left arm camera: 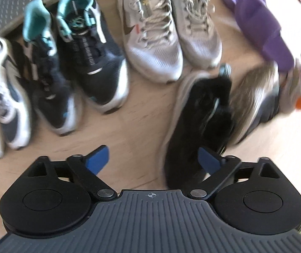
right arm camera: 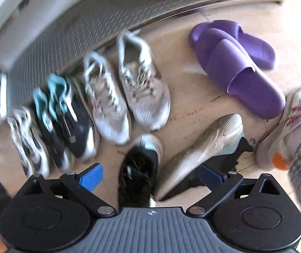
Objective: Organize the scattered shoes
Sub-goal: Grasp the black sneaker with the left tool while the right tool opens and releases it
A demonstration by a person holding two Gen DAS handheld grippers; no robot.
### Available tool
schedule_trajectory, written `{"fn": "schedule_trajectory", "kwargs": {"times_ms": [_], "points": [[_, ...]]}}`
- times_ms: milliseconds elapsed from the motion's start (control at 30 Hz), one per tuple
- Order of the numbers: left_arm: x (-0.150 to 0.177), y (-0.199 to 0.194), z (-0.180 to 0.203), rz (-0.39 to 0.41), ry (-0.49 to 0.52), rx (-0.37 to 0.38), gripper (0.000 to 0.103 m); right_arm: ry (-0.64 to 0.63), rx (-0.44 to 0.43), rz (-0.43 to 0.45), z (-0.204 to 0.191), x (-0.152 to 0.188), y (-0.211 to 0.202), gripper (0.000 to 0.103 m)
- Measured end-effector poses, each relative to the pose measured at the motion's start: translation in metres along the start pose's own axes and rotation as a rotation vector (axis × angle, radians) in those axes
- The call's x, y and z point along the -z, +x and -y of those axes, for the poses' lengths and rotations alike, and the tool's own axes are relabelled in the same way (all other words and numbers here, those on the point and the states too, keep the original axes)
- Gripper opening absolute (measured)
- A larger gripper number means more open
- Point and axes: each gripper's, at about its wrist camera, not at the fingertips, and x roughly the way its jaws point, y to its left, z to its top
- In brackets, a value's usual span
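Shoes lie on a wooden floor [right arm camera: 194, 97] — grey sneakers [right arm camera: 127, 97] and dark teal-lined sneakers [right arm camera: 66, 118] paired in a row, purple slides [right arm camera: 236, 67] nearby. A black shoe [left arm camera: 196, 126] sits below the left gripper [left arm camera: 153, 160], fingers apart, and below the right gripper [right arm camera: 150, 178], likewise spread — neither holds anything.

R gripper [right arm camera: 150, 176] points down at floor, jaws wide, nothing gripped. Black shoe [right arm camera: 138, 169] lies btwn its fingers; silver shoe [right arm camera: 205, 147] on its side just right. Beyond: grey pair [right arm camera: 127, 97] ahead, purple slides [right arm camera: 239, 67] ahead-right.
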Motion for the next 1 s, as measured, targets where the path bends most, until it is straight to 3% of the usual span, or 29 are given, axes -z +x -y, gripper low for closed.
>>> {"fn": "schedule_trajectory", "kwargs": {"times_ms": [133,233,400,467,500,633,833,900,1000], "points": [[-0.008,0.023,0.016,0.008,-0.044,0.026,0.078,0.165,-0.094,-0.040,0.015,-0.011,-0.001,0.097],[-0.008,0.047,0.038,-0.039,0.032,-0.068,0.067,0.175,-0.125,-0.015,0.013,-0.017,-0.013,0.098],[-0.008,0.071,0.058,-0.014,0.119,-0.165,0.068,0.156,-0.220,-0.010,0.003,-0.025,-0.026,0.100],[-0.006,0.074,0.063,-0.011,0.150,-0.173,0.055,0.143,-0.234,-0.017,0.000,-0.025,-0.026,0.100],[-0.006,0.074,0.064,-0.012,0.152,-0.166,0.031,0.129,-0.233,-0.023,-0.002,-0.025,-0.025,0.100],[0.002,0.060,0.072,-0.028,0.252,-0.136,0.020,0.115,-0.178,-0.027,-0.003,-0.027,-0.018,0.100],[0.043,0.012,0.008,-0.101,0.274,-0.167,0.015,0.102,-0.153,-0.018,-0.010,-0.024,-0.014,0.100],[0.055,-0.004,-0.025,-0.121,0.212,-0.210,0.014,0.084,-0.151,-0.022,-0.017,-0.020,-0.012,0.100],[0.062,-0.012,-0.081,-0.124,0.023,-0.265,0.015,0.050,-0.152,-0.039,-0.029,-0.014,-0.005,0.100]]}}
